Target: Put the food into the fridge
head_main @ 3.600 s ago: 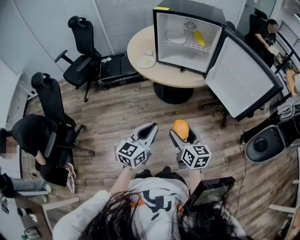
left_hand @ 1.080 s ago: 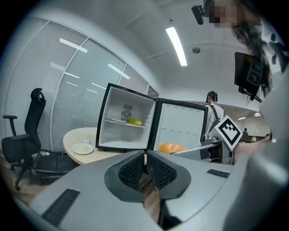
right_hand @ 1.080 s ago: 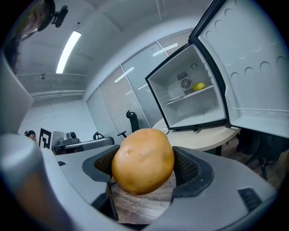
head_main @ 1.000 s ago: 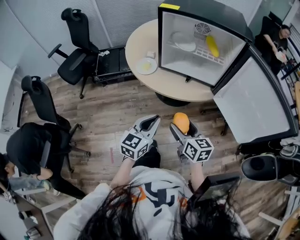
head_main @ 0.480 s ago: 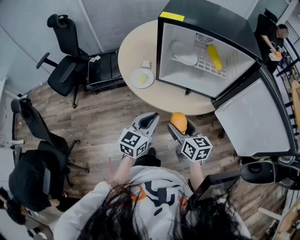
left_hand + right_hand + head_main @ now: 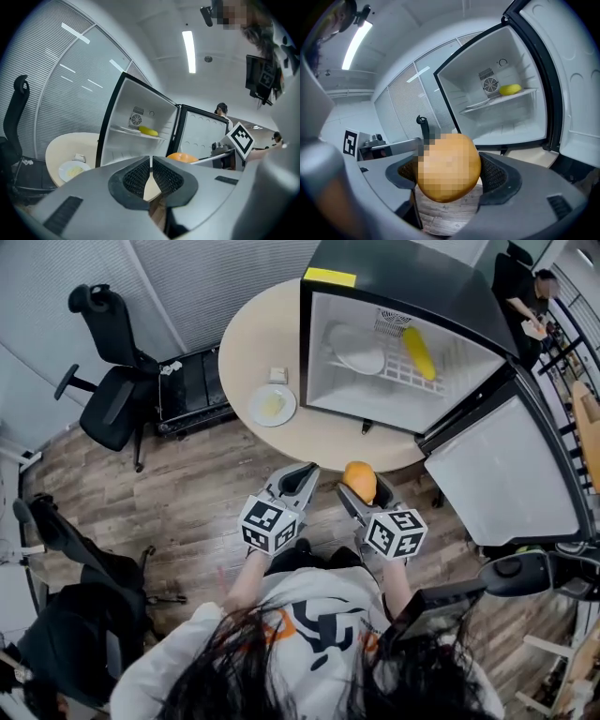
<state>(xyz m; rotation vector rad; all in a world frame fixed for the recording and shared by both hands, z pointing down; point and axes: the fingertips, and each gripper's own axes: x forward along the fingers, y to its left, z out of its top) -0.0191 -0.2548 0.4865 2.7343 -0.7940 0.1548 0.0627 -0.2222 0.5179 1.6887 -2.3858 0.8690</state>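
My right gripper [image 6: 360, 486] is shut on a round orange fruit [image 6: 360, 481], which fills the middle of the right gripper view as the fruit [image 6: 449, 167]. My left gripper [image 6: 298, 476] is beside it, shut and empty, its jaws meeting at the tip [image 6: 151, 161]. Ahead stands a small black fridge [image 6: 394, 343] on a round table [image 6: 258, 343], its door [image 6: 502, 470] swung open to the right. On its wire shelf lie a yellow food item [image 6: 418, 351] and a white plate [image 6: 356, 351]. Both grippers hang just short of the table's near edge.
A white plate with pale food [image 6: 272, 405] and a small white box [image 6: 277, 375] sit on the table left of the fridge. Black office chairs [image 6: 108, 381] stand at left on the wood floor. A person [image 6: 520, 277] is at the far right. A black round device [image 6: 525, 573] sits on the floor at right.
The table and fridge have come closer as the person walked toward them. The right gripper still holds the orange fruit; the left stays shut.
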